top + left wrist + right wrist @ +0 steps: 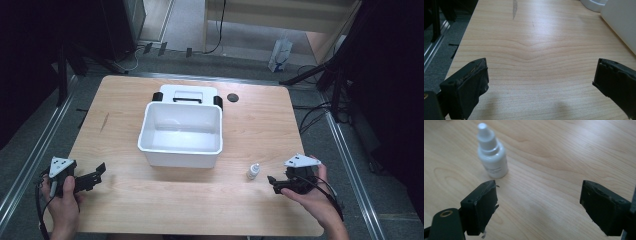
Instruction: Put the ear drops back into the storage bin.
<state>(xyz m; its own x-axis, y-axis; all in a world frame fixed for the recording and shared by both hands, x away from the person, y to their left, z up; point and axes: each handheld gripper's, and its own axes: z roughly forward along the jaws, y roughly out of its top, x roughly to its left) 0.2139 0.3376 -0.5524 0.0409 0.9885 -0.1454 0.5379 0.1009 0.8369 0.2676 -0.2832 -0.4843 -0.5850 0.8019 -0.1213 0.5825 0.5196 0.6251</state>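
While the left claw (pixel 100 172) is resting wide open and empty on the worktop (pixel 165 200), the white bin (pixel 180 134) is sitting mid-table; the small dropper bottle (pixel 253 171) is standing upright just beyond the right claw (pixel 272 182), which is gaping, apparently lining up a grasp.

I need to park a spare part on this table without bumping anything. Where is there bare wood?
The widest bare patch lies between the left claw and the small white bottle, in front of the white bin. The table's left strip beside the bin is also free. It is crowded behind the bin, by the lid, and around the right claw.
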